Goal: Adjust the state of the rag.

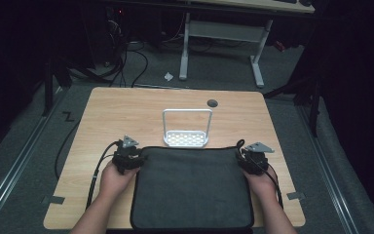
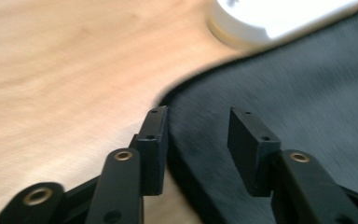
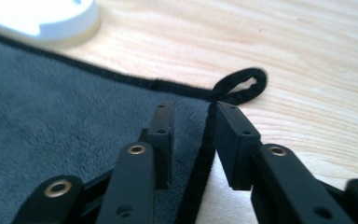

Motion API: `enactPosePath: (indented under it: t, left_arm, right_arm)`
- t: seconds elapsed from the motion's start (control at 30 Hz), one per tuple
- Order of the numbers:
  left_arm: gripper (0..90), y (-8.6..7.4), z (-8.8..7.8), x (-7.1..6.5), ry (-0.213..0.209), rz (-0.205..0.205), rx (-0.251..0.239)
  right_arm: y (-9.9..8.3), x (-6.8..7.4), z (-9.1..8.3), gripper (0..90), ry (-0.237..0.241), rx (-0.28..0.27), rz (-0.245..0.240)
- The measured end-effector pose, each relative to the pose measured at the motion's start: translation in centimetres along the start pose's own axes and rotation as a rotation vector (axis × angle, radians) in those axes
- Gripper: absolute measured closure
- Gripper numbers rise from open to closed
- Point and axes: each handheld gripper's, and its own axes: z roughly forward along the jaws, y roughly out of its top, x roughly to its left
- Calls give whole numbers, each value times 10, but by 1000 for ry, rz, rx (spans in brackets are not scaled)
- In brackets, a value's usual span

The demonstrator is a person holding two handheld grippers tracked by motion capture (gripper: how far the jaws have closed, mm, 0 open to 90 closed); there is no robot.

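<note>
Towel's [image 1: 192, 190] near edge cut off, rack [image 1: 187, 128] perhaps touching

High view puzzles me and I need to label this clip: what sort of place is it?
Probably a lab or recording workspace: a light wooden table on grey carpet, tangled black cables on the floor, and a white-legged desk behind.

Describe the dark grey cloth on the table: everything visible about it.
The dark grey cloth is a plush, towel-like rectangle with black edging and a small black hanging loop at its far right corner. It lies flat on the wooden table, its near edge at the table's front edge, its far edge at the white rack. Open jaws straddle both far corners.
</note>
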Motion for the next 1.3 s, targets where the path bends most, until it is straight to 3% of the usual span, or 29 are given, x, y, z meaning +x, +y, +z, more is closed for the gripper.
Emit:
enactPosePath:
  t: [0.1, 0.2, 0.37, 0.4, 0.43, 0.47, 0.67, 0.7, 0.9, 1.1, 1.2, 1.23, 1.3]
  left_arm:
    - [521, 3, 3, 10, -8, -51, -38]
    - [482, 3, 14, 14, -26, -73, -2]
    - [470, 5, 24, 5, 6, 8, 9]
    - [478, 5, 24, 5, 6, 8, 9]
    - [495, 4, 26, -4, 56, 76, 9]
    - [538, 3, 25, -6, 49, 87, 3]
    - [692, 0, 25, -9, 47, 79, -16]
    - [726, -1, 24, -7, 37, 68, -22]
    - [820, -2, 23, -2, -12, 20, -29]
    - [826, -4, 20, 3, -47, -27, -51]
    - [827, -4, 20, 3, -46, -24, -52]
    - [827, -4, 20, 3, -46, -24, -52]
    - [827, -5, 19, 3, -51, -26, -57]
  right_arm:
    - [0, 0, -3, 641, 1, -26, -1]
    - [0, 2, -5, 630, 1, -45, -7]
    - [2, 11, -11, 611, 12, -67, -35]
    - [3, 14, -14, 596, 13, -74, -40]
    - [3, 17, -17, 591, 20, -83, -44]
    - [4, 21, -21, 591, 25, -94, -54]
    - [6, 45, -39, 580, 45, -139, -97]
    - [6, 57, -45, 579, 64, -146, -119]
    - [6, 94, -54, 569, 130, -140, -168]
    - [6, 141, -54, 553, 201, -121, -228]
    - [7, 161, -50, 541, 231, -107, -261]
    - [7, 161, -50, 541, 231, -107, -261]
    - [7, 180, -46, 539, 263, -88, -286]
